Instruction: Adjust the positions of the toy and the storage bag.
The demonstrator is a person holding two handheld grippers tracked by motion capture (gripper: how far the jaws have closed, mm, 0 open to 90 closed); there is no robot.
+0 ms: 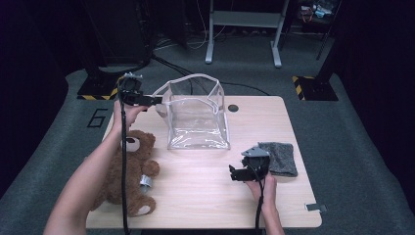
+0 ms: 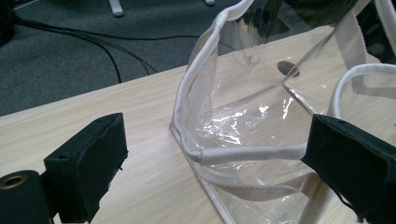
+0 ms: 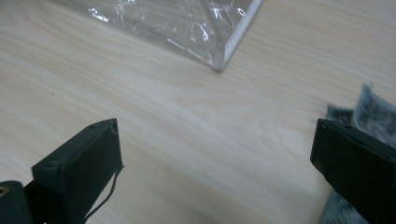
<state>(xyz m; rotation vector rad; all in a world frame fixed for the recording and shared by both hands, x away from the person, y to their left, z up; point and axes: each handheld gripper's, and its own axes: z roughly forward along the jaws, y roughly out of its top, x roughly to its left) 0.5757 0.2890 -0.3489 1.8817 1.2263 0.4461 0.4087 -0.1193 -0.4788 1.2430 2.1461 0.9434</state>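
A clear plastic bag with white trim stands open at the back middle of the wooden table. My left gripper is at the bag's left upper rim. In the left gripper view its jaws are open, with the bag's white rim running between them and reaching the right jaw. A brown teddy bear lies at the table's left front, under my left forearm. My right gripper is open low over bare wood, just left of a grey cloth. The bag's near corner lies ahead of it.
A round cable hole sits in the table right of the bag. A small metal tab lies at the front right corner. Beyond the table are a grey carpet, cables and a metal desk frame.
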